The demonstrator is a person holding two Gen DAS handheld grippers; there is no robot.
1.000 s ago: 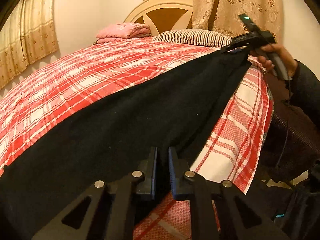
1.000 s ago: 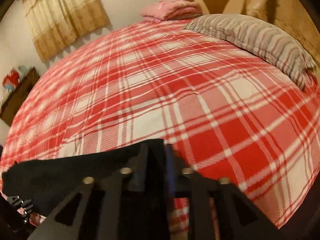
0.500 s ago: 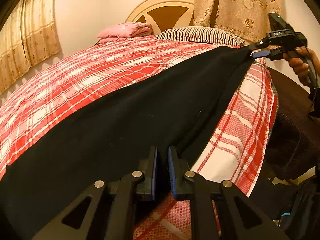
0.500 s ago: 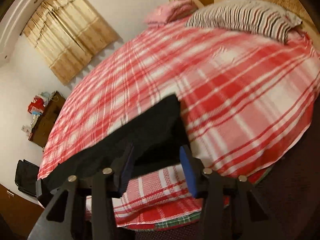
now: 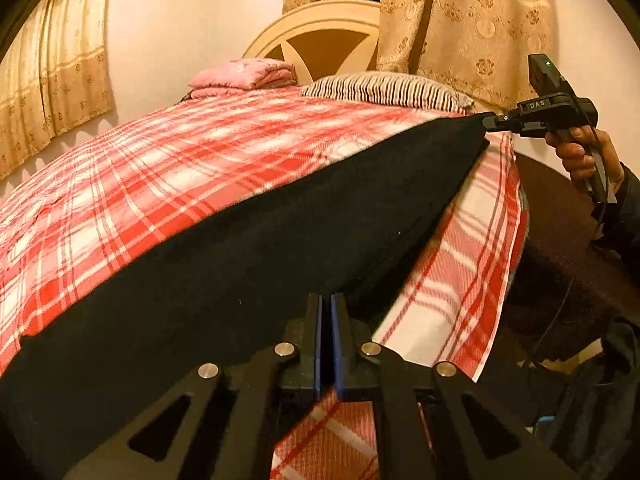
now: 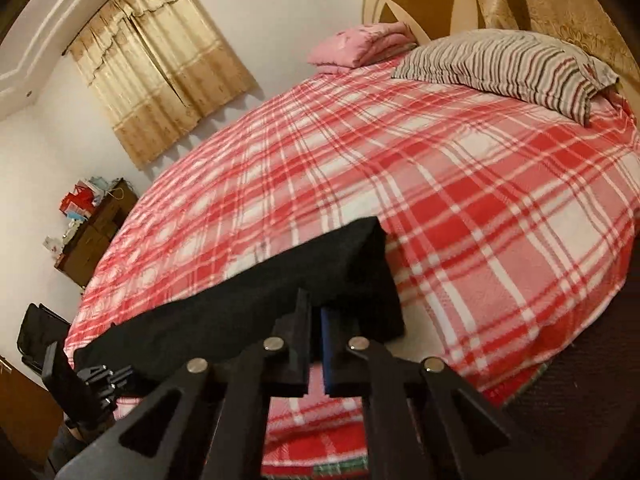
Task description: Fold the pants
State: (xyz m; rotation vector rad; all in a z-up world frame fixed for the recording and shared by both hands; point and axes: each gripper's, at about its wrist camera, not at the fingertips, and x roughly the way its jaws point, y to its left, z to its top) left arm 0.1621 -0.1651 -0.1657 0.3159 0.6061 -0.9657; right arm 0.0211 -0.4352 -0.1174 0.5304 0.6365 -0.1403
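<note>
Black pants (image 5: pixel 280 248) lie stretched along the near edge of the red plaid bed (image 5: pixel 168 168). My left gripper (image 5: pixel 326 306) pinches one end at the bottom of the left wrist view, and its jaws are closing the last bit on the cloth. At the far right a hand (image 5: pixel 580 152) holds my right gripper (image 5: pixel 491 122), whose tips clamp the other end. In the right wrist view the right gripper (image 6: pixel 314 306) has its jaws closing tight on the pants (image 6: pixel 280 280), pads pressing the fabric. The left gripper (image 6: pixel 114 376) shows at the lower left, at the cloth's far end.
A striped pillow (image 6: pixel 504 68) and a folded pink blanket (image 6: pixel 360 46) lie by the headboard (image 5: pixel 320 40). Curtains (image 5: pixel 460 20) hang behind. A wooden dresser (image 6: pixel 96 232) with clutter stands by the far wall. Dark bed base (image 5: pixel 560 240) lies to the right.
The right gripper's jaws, wide apart half a second ago, now pinch the pants' edge. The right hand drew away to the right and the cloth pulled taut. My left gripper stayed put.
</note>
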